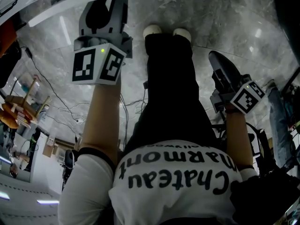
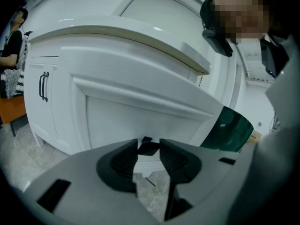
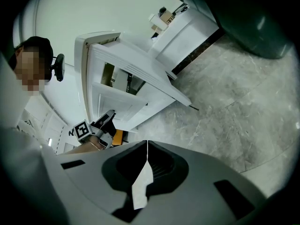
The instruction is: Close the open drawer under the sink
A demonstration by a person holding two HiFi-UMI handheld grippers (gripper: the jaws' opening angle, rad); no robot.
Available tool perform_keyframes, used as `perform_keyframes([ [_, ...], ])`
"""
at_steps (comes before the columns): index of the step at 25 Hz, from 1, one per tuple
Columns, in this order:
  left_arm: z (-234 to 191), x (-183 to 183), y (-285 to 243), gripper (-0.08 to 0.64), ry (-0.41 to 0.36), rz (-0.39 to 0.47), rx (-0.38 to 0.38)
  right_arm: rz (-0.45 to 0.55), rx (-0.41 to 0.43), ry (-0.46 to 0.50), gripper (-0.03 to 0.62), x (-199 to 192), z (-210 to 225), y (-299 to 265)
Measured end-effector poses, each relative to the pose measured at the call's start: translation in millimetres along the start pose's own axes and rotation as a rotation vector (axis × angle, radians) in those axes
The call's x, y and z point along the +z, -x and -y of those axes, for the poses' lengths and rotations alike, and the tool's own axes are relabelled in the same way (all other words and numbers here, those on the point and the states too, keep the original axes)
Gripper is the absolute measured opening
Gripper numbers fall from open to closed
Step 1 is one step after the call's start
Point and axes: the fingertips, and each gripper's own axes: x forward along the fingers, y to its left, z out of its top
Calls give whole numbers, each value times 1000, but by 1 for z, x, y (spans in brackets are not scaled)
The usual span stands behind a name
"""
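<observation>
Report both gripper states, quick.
Left gripper: open, holding nothing.
Right gripper: closed, holding nothing.

A fitted kitchen, by the look of the joinery; a run of white panelled cabinets (image 2: 51, 121) stands under a pale overhanging worktop (image 2: 117, 32), with slim black bar handles (image 2: 43, 86) on a pair of doors at the worktop's left end; a white panelled drawer front (image 2: 140, 107) juts out below the worktop's front edge; the floor is glossy grey marbled tile (image 1: 225, 27). It seems to share a larger workroom rather than a home; loose black cables (image 1: 132, 103) trail over the tiles, orange-brown wooden furniture (image 1: 18, 107) stands at the side, and a person in a dark top (image 2: 11, 36) stands by the cabinets' far left.
</observation>
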Motion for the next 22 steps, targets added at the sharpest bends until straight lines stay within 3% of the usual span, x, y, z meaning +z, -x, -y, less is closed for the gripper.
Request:
perform_keyframes([
  [22, 12, 39, -14, 149, 18, 78, -89, 79, 13, 84, 12, 31, -23, -8],
])
